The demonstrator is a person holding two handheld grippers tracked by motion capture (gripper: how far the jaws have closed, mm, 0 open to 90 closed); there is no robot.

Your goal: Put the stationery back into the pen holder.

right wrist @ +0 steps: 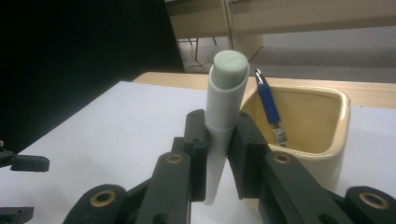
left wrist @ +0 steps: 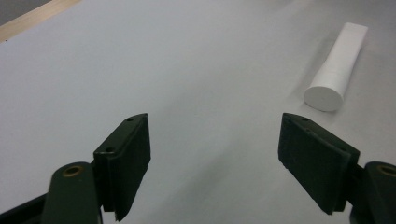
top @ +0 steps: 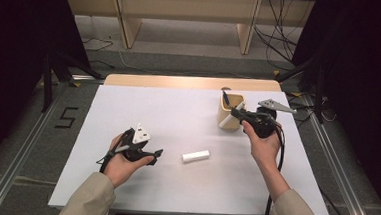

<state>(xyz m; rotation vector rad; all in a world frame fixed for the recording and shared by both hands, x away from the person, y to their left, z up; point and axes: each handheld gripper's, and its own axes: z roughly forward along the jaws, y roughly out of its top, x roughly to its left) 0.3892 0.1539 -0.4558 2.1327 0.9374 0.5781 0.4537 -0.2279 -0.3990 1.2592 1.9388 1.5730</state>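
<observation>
My right gripper [top: 238,113] is shut on a white tube with a pale green end [right wrist: 225,93], held tilted just in front of a beige cup [right wrist: 327,135]. A blue pen [right wrist: 269,105] leans inside that cup [top: 230,121]. The tube [top: 227,121] slants against the cup's near left side in the high view. My left gripper [left wrist: 215,154] stands open over the white table with nothing between its fingers. A second white cylinder [left wrist: 336,65] lies flat ahead of it and to the right. In the high view this cylinder [top: 196,156] rests just right of the left gripper [top: 151,155].
The white sheet [top: 178,117] covers the table, and a wooden strip [top: 190,82] shows along the far edge. Wooden shelving and cables stand on the floor behind. The left gripper's jaws [right wrist: 28,163] appear at the left edge of the right gripper view.
</observation>
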